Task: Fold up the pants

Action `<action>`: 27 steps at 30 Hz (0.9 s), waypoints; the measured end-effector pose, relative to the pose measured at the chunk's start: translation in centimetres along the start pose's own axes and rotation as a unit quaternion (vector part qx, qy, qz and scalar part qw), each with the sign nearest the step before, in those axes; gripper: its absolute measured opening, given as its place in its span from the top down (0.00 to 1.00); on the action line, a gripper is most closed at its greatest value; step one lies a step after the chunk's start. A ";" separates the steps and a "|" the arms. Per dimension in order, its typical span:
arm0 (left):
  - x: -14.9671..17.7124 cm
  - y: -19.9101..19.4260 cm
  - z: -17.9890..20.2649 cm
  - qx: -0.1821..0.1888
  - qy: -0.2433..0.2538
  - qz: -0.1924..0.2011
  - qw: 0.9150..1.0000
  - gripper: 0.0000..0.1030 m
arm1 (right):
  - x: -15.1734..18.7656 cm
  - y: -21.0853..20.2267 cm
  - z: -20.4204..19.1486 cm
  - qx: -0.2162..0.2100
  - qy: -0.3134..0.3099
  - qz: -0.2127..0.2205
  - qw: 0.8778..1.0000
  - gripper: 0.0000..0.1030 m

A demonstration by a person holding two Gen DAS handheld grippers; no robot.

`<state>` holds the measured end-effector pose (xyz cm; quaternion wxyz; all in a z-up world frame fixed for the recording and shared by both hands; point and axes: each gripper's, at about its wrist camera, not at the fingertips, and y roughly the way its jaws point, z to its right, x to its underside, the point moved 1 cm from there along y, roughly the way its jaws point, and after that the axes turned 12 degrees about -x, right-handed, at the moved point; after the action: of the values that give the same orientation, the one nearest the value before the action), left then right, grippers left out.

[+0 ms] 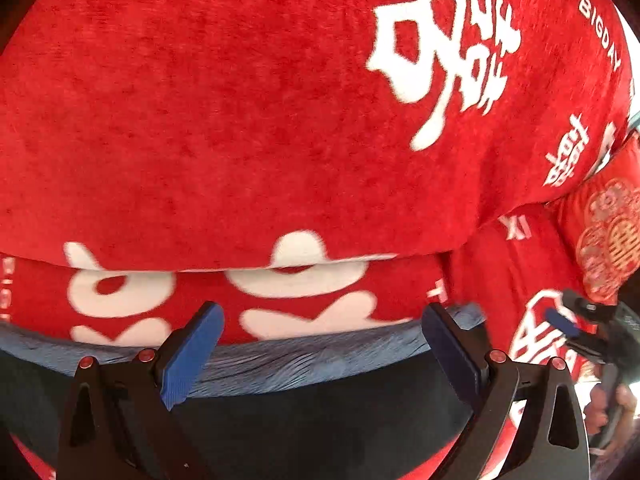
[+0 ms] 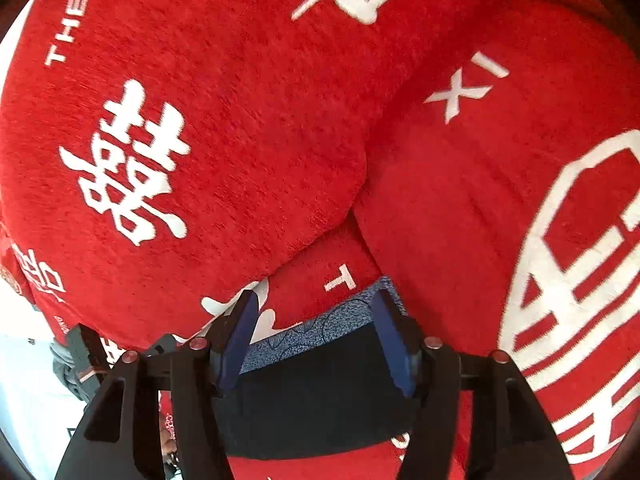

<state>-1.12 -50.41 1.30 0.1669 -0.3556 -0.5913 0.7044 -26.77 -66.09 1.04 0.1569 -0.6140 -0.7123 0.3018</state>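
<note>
— Pants [image 1: 320, 412], in the left wrist view? Where are they?

— Right under the left gripper [image 1: 320, 344]: dark cloth with a blue-grey waistband [image 1: 304, 356] running across between its two blue pads [image 1: 192, 352]. The fingers stand wide apart, nothing pinched. Beyond the band lies a red blanket [image 1: 240, 120] with white characters; a red cushion [image 1: 604, 236] sits far right.

— And the other tool?

— The right gripper [image 1: 576, 328] shows at the right edge, beside the waistband's end; I cannot tell its grip from there.

— Right wrist view, then?

— Here the right gripper [image 2: 316, 340] is spread too, its pads either side of the pants [image 2: 316, 400], with the patterned waistband [image 2: 332, 328] between the tips. The same blanket [image 2: 240, 120] fills everything ahead. The left gripper [image 2: 88, 344] pokes in at the left.
</note>
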 end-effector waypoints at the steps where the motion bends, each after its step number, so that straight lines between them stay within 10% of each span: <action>1: 0.8 0.0 -0.5 -0.017 0.006 -0.006 1.000 0.03 | 1.0 -0.3 0.4 0.000 0.008 -0.004 1.000 0.38; 6: 6.4 1.1 -3.3 -0.083 0.005 -0.047 0.995 0.03 | 9.2 -0.2 6.9 0.018 0.123 -0.036 0.992 0.46; 10: 9.8 2.9 -4.9 -0.110 -0.016 -0.087 0.990 0.03 | 11.4 2.4 10.4 0.003 0.180 -0.042 0.983 0.91; 16: 11.4 5.3 -5.8 -0.148 -0.027 -0.108 0.983 0.03 | 9.3 2.6 8.4 0.004 0.112 -0.040 0.993 0.92; 19: 11.7 4.8 -6.0 -0.145 -0.031 -0.109 0.983 0.03 | 10.4 3.3 9.5 0.023 0.137 -0.088 0.986 0.86; 27: 13.1 5.0 -6.2 -0.143 -0.014 -0.111 0.983 0.03 | 11.4 3.9 11.8 -0.053 0.217 -0.045 0.974 0.67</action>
<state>-4.95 -38.63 -7.74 0.1836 -0.2978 -0.7241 0.5944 -32.99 -57.57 -12.14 0.2884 -0.6398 -0.7029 0.1161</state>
